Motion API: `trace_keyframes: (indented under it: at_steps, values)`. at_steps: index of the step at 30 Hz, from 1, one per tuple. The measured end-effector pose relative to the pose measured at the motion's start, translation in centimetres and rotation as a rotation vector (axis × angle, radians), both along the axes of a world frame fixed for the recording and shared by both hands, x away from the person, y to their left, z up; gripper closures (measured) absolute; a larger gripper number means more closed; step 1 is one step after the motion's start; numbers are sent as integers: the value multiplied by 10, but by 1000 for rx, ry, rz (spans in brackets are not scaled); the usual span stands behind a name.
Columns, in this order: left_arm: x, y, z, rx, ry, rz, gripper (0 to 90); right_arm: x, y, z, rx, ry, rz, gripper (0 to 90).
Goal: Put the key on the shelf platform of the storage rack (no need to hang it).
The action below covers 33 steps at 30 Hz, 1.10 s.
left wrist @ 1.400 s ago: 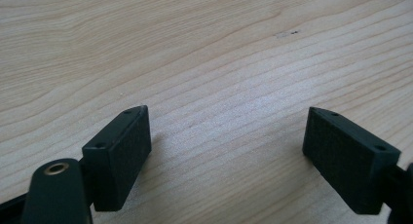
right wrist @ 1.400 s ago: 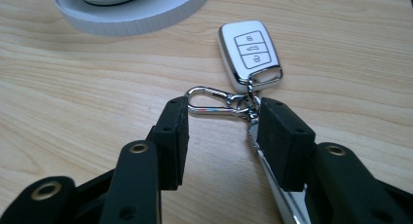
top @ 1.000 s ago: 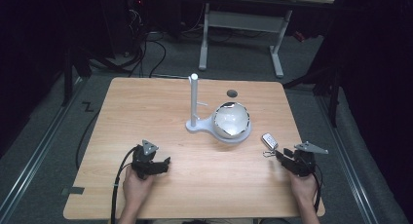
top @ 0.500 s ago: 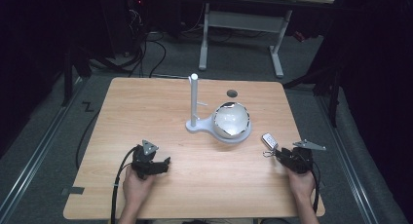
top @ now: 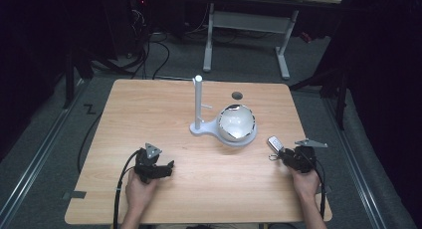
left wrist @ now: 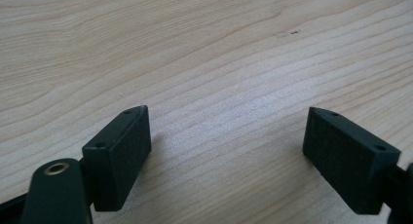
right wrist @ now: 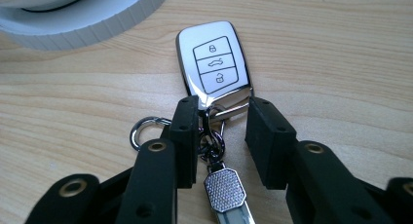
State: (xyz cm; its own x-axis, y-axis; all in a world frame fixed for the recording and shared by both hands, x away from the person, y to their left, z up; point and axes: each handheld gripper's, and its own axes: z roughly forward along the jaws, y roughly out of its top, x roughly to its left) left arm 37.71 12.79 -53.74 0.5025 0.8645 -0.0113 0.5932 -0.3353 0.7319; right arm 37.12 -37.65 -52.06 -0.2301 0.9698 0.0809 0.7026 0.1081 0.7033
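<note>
Two claws at the near desk (top: 199,189) edge: the right claw (right wrist: 221,136) straddles the key fob's (right wrist: 214,61) chain end on the right, just beside the white stand (top: 219,132); its jaws have just been closing, not yet pinching. Left claw (left wrist: 226,146) rests open, empty

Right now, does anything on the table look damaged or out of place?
Nothing looks damaged or spilled. The key fob lies flat beside the white stand, its ring and chain between the right gripper jaws, which have just been closing but don't clamp it yet.
</note>
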Motion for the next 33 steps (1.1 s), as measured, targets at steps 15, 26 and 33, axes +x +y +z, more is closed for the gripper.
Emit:
trace_keyframes:
  at_steps: [15,26,33]
  values:
    - [0,0,0,-1,0,1,182,5,-2,1,19,7,4,846]
    - [0,0,0,-2,0,1,182,1,1,8,-6,-37,17,855]
    - [0,0,0,-2,0,1,182,-5,0,16,9,-72,32,856]
